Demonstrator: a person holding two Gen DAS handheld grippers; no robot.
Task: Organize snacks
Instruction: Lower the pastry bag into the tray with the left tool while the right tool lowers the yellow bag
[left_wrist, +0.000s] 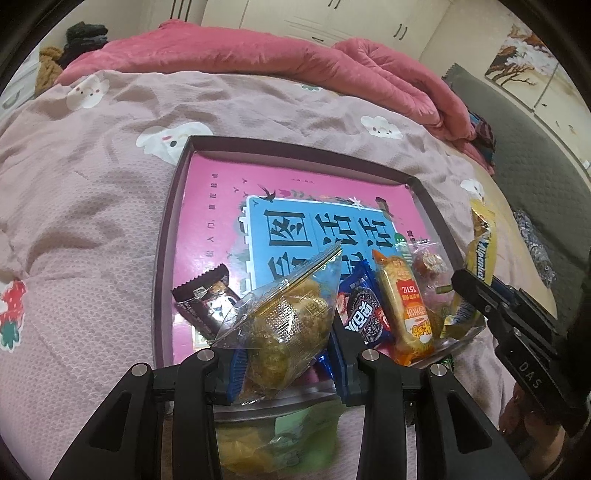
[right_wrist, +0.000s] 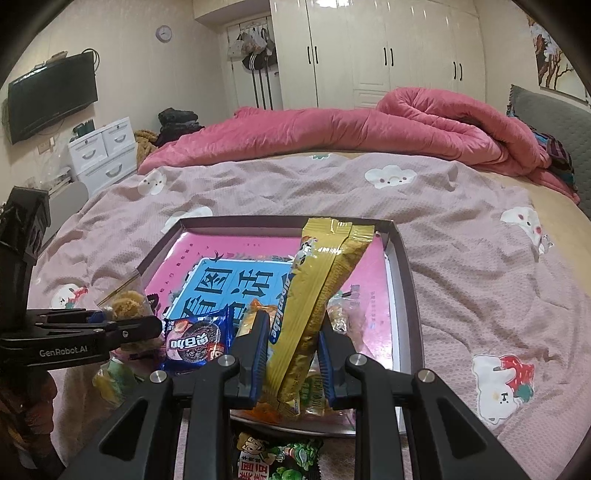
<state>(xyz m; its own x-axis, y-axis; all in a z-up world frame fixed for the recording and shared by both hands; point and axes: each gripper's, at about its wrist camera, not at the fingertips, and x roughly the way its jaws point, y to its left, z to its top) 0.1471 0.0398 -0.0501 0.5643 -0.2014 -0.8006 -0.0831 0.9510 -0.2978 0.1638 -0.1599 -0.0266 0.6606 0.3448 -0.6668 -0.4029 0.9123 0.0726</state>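
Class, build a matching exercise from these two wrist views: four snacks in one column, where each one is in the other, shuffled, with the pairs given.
Snacks
1. clear bag of golden pastries
2. long yellow packet
3. blue cookie packet
4. brown wrapper

Places
A. lying in the tray, leftmost in the left view
B. in the right gripper
C. in the left gripper
D. lying in the tray beside the orange packet

Pairs: 1-C, 2-B, 3-D, 4-A

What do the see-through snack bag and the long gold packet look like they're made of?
See-through snack bag: probably thin clear plastic film, glossy; the contents show through and it crinkles. Long gold packet: likely metallised plastic foil, shiny, with creases catching light.
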